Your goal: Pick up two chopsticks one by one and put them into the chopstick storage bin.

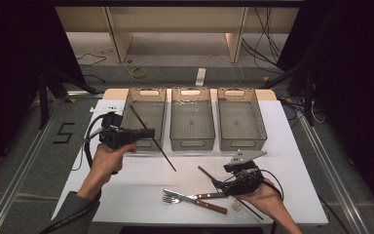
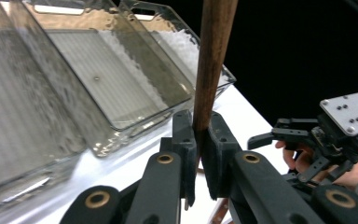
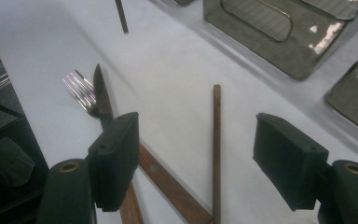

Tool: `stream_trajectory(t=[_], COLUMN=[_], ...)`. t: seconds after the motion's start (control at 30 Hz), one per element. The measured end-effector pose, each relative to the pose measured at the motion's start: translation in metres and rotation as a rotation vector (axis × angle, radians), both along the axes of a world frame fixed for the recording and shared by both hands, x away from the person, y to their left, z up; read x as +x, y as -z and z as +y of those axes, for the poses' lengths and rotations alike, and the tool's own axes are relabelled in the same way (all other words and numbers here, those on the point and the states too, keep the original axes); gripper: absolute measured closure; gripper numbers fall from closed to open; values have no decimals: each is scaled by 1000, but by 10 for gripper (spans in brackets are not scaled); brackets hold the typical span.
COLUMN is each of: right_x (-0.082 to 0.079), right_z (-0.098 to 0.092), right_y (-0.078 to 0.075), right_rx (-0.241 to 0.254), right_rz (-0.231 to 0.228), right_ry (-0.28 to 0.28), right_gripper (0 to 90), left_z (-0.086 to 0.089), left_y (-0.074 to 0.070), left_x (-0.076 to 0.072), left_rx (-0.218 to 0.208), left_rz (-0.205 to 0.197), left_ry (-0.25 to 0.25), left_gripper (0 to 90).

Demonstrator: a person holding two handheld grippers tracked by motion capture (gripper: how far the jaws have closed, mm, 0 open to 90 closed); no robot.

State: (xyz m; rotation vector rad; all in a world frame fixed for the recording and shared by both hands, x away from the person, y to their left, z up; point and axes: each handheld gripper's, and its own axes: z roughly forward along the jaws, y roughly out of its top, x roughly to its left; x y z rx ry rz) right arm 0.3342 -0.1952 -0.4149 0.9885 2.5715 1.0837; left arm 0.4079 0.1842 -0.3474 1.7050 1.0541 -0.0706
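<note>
My left gripper [image 1: 150, 133] is shut on a long dark wooden chopstick [image 1: 164, 155], held slanted in the air in front of the left bin. In the left gripper view the jaws [image 2: 200, 135] clamp that chopstick [image 2: 213, 65], which rises upward. My right gripper [image 1: 219, 184] is low over the table at the front right, open. In the right gripper view its jaws [image 3: 196, 135] stand wide on either side of a second chopstick [image 3: 216, 154], which lies flat on the white table without touching the pads.
Three clear grey bins [image 1: 192, 124] stand in a row at the back of the white table [image 1: 282, 146]. A wooden-handled knife [image 1: 202, 196] and a fork [image 1: 171, 199] lie crossed near the front edge, left of the right gripper. A small round disc [image 1: 237, 206] lies close by.
</note>
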Motion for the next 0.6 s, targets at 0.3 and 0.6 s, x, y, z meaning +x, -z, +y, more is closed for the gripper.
stream_trajectory(t=[0.3,0.6], right_x=[-1,-1], right_z=[-8,-11], right_y=[6,7], right_rx=[-13,-26], right_rz=[19,15], right_ry=[17,20], right_gripper=[302,303], left_z=[19,38], left_y=[-23,-46], left_x=[35,62], left_rx=[70,64], left_rz=[11,10], left_ry=[-62,-135], left_gripper=[836,834])
